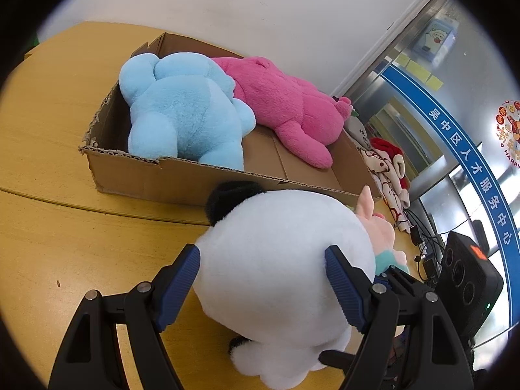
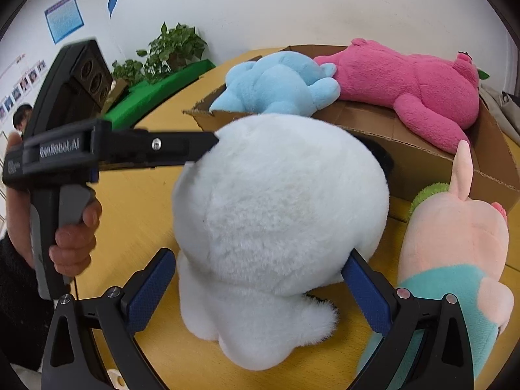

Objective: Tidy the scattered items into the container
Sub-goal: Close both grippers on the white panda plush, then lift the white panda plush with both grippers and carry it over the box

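White plush (image 1: 276, 260) sits on the wooden bench (image 1: 65, 227), just in front of the cardboard box (image 1: 182, 178), with a black ear showing at its top. Left tool (image 1: 262, 261) straddles it, the blue pads set wide on either flank; the right-hand pad (image 1: 341, 279) presses into the fur, while the left-hand pad just meets it. Right tool (image 2: 260, 279) comes at the same plush from another side, its pads also spread wide around the lower body, touching the fur at the edges; whether they squeeze it I cannot tell. A hand (image 2: 73, 237) grips the left tool's handle in the right wrist view. Inside the box lie a blue plush (image 1: 185, 113) and a pink plush (image 1: 286, 107), touching each other. A peach-and-teal plush (image 2: 455, 260) lies on the bench just beside the white one.
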Available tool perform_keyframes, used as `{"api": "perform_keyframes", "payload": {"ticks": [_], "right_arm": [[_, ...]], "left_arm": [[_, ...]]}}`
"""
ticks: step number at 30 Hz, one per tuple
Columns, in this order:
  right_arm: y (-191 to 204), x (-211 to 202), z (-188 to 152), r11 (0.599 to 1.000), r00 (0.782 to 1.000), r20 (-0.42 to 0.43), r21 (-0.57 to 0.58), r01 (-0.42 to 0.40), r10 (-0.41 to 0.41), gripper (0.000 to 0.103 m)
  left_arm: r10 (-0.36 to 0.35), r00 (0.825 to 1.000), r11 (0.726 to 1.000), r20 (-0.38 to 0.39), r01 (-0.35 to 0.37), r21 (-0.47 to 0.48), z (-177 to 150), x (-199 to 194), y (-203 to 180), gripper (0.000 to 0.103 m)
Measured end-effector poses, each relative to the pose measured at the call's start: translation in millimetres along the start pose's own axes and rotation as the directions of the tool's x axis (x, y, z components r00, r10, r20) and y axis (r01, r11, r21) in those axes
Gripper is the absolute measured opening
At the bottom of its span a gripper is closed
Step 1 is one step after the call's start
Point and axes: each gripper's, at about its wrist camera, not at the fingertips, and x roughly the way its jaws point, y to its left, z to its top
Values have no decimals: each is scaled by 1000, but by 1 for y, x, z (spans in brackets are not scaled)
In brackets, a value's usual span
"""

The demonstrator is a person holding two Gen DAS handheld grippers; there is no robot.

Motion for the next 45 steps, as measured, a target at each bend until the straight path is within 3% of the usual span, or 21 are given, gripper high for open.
{"api": "perform_keyframes", "payload": {"ticks": [4, 6, 9, 13, 16, 26, 32, 39, 45], "right_arm": [[5, 13, 2, 998, 998, -19, -16, 53, -53, 103], [4, 20, 4, 997, 997, -20, 4, 75, -75, 103], [8, 28, 4, 994, 993, -24, 1, 114, -113, 103], [8, 27, 0, 993, 993, -8, 9, 117, -117, 99], [6, 21, -3, 994, 995, 3, 39, 103, -103, 97], [5, 34, -17, 989, 997, -67, 147, -29, 39, 98], [9, 34, -13, 991, 998, -52, 133, -30, 37, 86], [9, 26, -16, 991, 999, -17, 130, -38, 41, 78], [12, -11, -7, 996, 997, 82, 83, -19, 12, 77]], "left_arm": [[-69, 997, 996, -33, 67, -64, -2, 16, 14, 88], [-97, 994, 990, -51, 91, -108, -2, 23, 23, 95], [-145, 986, 979, -80, 131, -156, -4, 30, 29, 94], [-158, 984, 983, -81, 149, -108, -7, 24, 21, 83], [-148, 986, 986, -82, 141, -85, -7, 20, 16, 81], [-169, 983, 983, -70, 163, -88, -18, 4, 31, 72], [-189, 979, 977, -75, 180, -112, -15, 12, 33, 77], [-212, 974, 977, -78, 209, -44, -17, 6, 17, 68], [-210, 978, 975, -12, 211, 72, 1, -26, -24, 67]]}}
